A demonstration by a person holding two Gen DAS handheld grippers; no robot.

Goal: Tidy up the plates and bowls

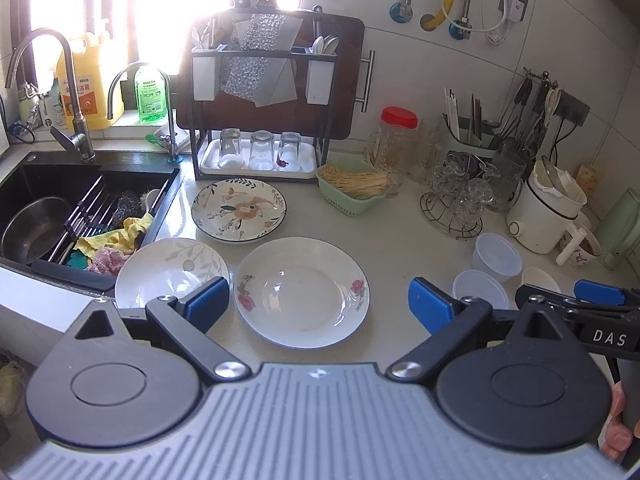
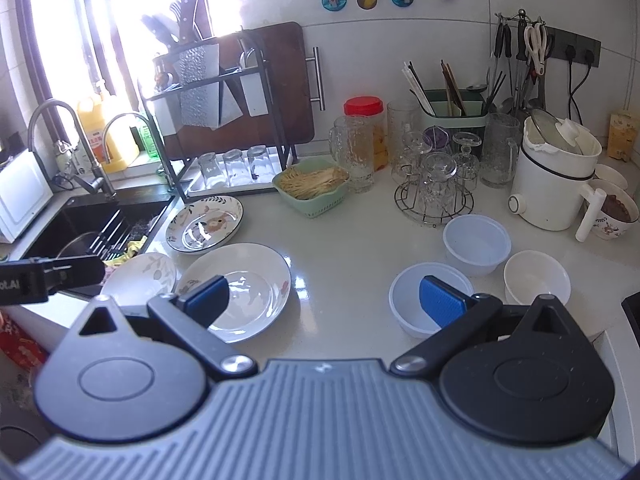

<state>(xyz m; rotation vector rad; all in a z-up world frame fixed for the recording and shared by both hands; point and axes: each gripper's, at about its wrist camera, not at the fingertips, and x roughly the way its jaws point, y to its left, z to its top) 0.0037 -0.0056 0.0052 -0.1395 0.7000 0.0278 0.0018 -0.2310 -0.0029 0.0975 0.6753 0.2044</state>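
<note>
We hold both grippers wide open, empty: left gripper (image 1: 318, 304) over the rose plate (image 1: 301, 292) near the worktop's front edge, right gripper (image 2: 324, 300) beside the plastic bowl (image 2: 430, 300), presumably to stack.

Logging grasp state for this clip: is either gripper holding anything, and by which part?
Nothing is held. The left gripper and the right gripper both stand open above the counter.

Pale countertop (image 1: 400, 240) under plates (image 1: 301, 291), bowls (image 2: 476, 243).
</note>
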